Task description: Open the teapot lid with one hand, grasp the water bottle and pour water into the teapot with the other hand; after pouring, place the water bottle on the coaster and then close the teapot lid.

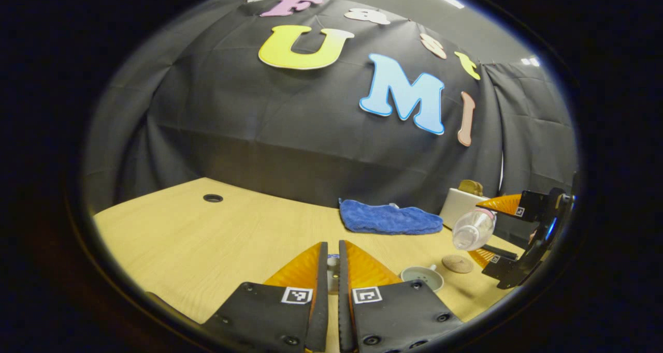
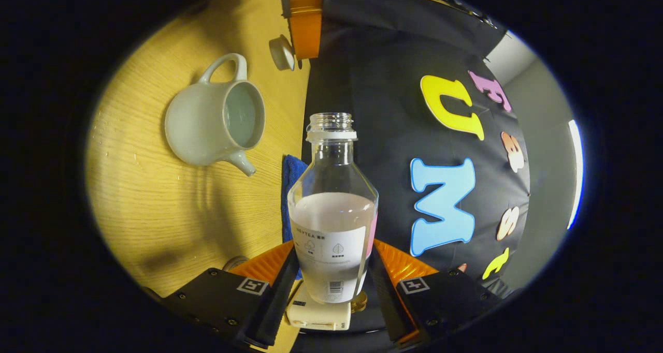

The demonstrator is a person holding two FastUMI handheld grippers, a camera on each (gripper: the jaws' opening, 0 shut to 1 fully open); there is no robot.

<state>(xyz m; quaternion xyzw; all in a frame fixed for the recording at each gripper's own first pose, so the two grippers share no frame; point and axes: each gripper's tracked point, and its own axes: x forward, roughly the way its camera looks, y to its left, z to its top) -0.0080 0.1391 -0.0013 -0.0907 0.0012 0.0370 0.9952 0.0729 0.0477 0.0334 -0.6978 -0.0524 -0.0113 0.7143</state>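
Right gripper (image 2: pixel 331 275): both fingers clamped on the clear plastic water bottle (image 2: pixel 332 208), cap off, tilted, partly full. White ceramic teapot (image 2: pixel 212 122) sits open on the light wood table (image 2: pixel 155 208), at 10 o'clock from the bottle in the right gripper view. Left gripper (image 1: pixel 333 270): fingers nearly together, pinching the small white teapot lid (image 2: pixel 282 53). Round woven coaster (image 1: pixel 458 263) lies at 3 o'clock of the left gripper, near the blue cloth (image 1: pixel 388 219).

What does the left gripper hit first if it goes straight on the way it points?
Probably the black cloth wall, after passing over bare table. The blue towel lies just right of that line and might be clipped; depth is unclear.
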